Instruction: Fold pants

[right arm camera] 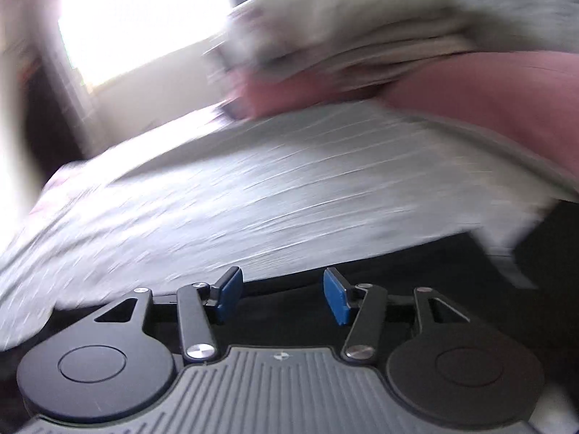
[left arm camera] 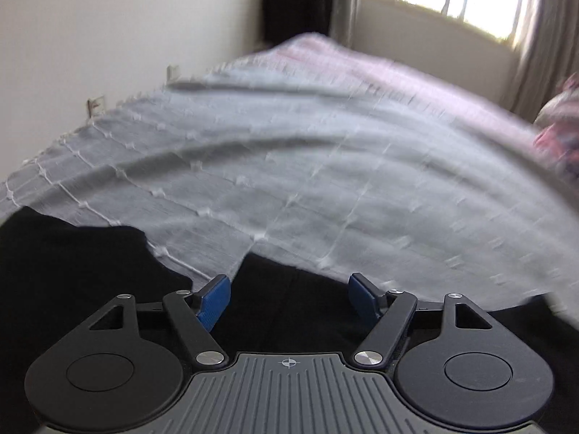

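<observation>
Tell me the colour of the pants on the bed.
Black; the pants show best in the left wrist view.

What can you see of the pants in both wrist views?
The pants are black, soft-looking fabric lying on the grey bedspread, along its near part. In the left view the far edge is uneven, with a notch of bedspread between two dark sections. Both the left gripper and right gripper are open over the cloth, gripping nothing. The right view is blurred.
</observation>
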